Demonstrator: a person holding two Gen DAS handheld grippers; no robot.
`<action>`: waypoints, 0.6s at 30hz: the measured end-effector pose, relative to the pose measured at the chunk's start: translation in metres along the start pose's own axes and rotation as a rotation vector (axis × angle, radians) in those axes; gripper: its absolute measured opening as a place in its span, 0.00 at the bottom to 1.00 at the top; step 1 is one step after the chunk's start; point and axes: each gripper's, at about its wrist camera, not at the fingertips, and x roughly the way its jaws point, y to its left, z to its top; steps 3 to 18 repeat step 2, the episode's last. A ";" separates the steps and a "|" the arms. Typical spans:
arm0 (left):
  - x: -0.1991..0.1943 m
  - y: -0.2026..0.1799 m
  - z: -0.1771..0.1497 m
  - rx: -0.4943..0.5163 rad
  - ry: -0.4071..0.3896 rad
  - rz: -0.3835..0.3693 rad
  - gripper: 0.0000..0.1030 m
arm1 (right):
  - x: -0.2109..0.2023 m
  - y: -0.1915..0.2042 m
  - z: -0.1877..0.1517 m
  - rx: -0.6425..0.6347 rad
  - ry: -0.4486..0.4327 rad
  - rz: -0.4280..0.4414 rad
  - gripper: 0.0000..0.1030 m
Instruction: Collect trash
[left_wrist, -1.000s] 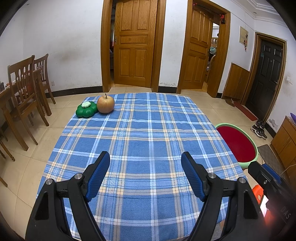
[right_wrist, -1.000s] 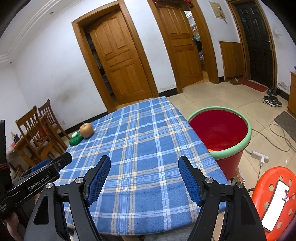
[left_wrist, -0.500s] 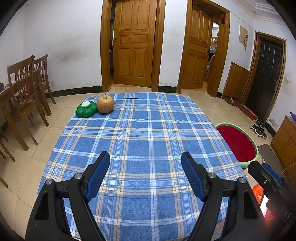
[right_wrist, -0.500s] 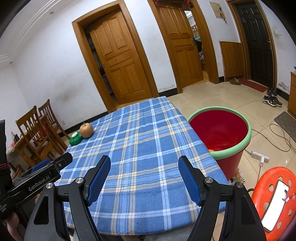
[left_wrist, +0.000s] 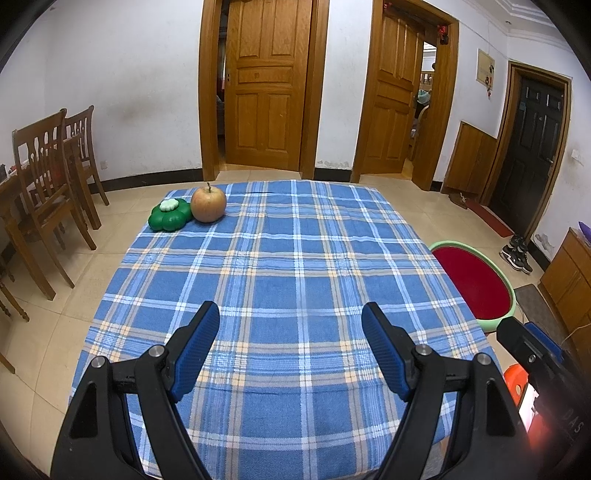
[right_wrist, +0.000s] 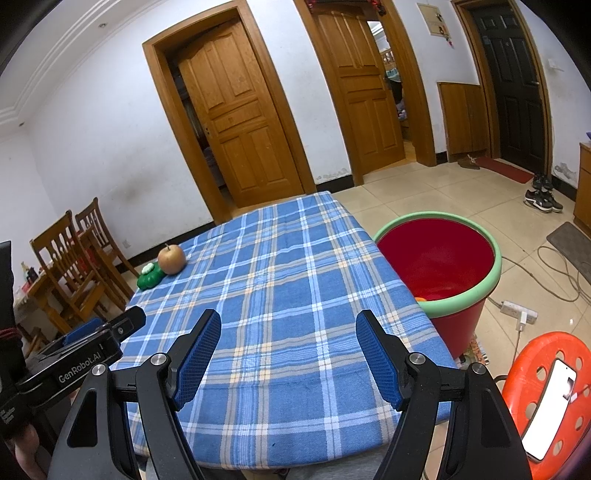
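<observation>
An apple (left_wrist: 208, 204) and a green flower-shaped object (left_wrist: 170, 214) with a white top sit together at the table's far left corner; both also show in the right wrist view, the apple (right_wrist: 171, 259) and the green object (right_wrist: 149, 276). A red bin with a green rim (right_wrist: 439, 258) stands on the floor right of the table, with something orange inside; it also shows in the left wrist view (left_wrist: 476, 284). My left gripper (left_wrist: 291, 332) is open and empty over the table's near edge. My right gripper (right_wrist: 289, 334) is open and empty over the near right part.
The table has a blue plaid cloth (left_wrist: 295, 266). Wooden chairs (left_wrist: 48, 184) stand at the left. An orange stool (right_wrist: 546, 398) with a phone on it is at the near right. A power strip and cables (right_wrist: 521, 312) lie on the floor beyond the bin.
</observation>
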 end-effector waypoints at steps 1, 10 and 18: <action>0.002 0.000 -0.001 0.003 0.005 -0.002 0.76 | 0.002 0.000 0.000 -0.002 0.005 -0.003 0.74; 0.005 0.000 -0.001 0.005 0.011 -0.004 0.76 | 0.003 0.000 0.000 -0.004 0.011 -0.007 0.74; 0.005 0.000 -0.001 0.005 0.011 -0.004 0.76 | 0.003 0.000 0.000 -0.004 0.011 -0.007 0.74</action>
